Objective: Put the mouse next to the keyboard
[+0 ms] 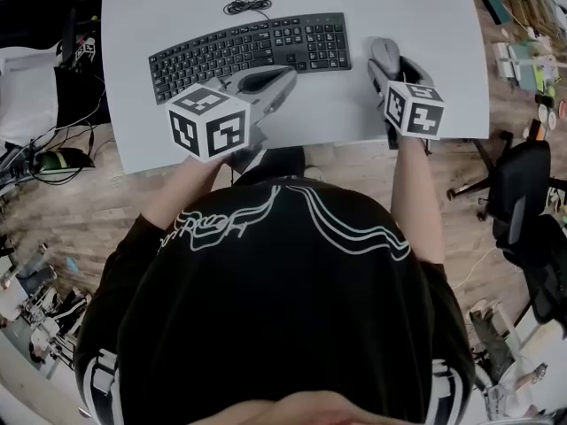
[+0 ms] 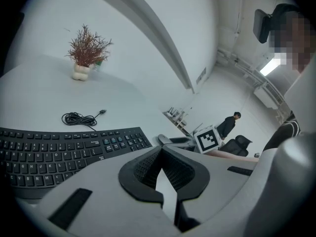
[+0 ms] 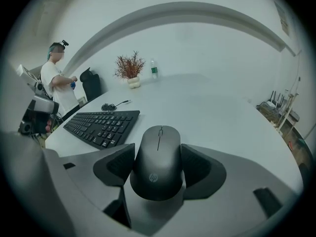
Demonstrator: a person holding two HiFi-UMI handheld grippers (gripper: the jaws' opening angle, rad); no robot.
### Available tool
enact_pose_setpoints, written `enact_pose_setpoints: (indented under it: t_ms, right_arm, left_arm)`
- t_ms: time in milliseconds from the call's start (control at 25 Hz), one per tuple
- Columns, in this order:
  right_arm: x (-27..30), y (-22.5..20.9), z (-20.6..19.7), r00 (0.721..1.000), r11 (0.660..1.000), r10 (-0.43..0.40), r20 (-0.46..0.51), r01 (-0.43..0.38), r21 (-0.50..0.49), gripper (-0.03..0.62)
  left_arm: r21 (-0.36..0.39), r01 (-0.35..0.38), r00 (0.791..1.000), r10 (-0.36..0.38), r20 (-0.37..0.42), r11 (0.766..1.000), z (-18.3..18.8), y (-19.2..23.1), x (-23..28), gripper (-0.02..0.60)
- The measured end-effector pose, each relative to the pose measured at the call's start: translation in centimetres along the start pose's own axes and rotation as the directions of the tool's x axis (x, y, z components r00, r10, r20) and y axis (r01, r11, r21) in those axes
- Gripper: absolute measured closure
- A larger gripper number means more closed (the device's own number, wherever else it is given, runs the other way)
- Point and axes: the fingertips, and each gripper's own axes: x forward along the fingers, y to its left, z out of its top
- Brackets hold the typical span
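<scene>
Two flanks for pinching: likely light, slick, rigid mouse [image 3: 158,164] clamped mid-body in right gripper [image 3: 158,154], lower centre; left gripper [image 2: 161,152] closed, empty.

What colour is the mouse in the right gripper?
The computer mouse is matte dark grey; clearest in the right gripper view.

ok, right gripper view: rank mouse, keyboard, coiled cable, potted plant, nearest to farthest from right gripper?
1. dark grey mouse: gripped by the right gripper.
2. black keyboard: ahead, left.
3. coiled black cable: behind the keyboard.
4. red-leaved plant in white pot: far back.
</scene>
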Motion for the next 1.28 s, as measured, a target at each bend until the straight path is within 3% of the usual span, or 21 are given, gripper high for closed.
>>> enact_pose_setpoints:
  t_ms: [440, 720, 960, 1280]
  right_arm:
    - [1.0, 0.0, -0.9, 0.996, 0.997, -0.063, -0.07, 0.06, -0.045, 0.329]
    - [1.1, 0.2, -1.2, 0.994, 0.998, -0.054, -0.091, 0.051, -0.037, 0.329]
    - [-1.1, -0.1, -0.1, 0.998, 0.997, -0.066, -0.006, 0.066, -0.037, 0.328]
    - [-9.5, 3.2, 2.2, 0.978, 0.993, 0.113, 0.175, -0.107, -0.045, 0.329]
  left_arm:
    - [0.003, -0.018, 1.0, 0.018, -0.008, 1.0, -0.8, 0.7, -0.1, 0.575]
    - [-0.002, -0.017, 1.0, 0.017, 0.009, 1.0, -1.0, 0.3, -0.3, 0.575]
    - [0.003, -0.017, 0.999, 0.017, 0.032, 1.0, -1.1, -0.4, -0.7, 0.575]
    - [0.012, -0.007, 0.994, 0.006, 0.113, 1.0, -1.2, -4.2, -2.1, 0.575]
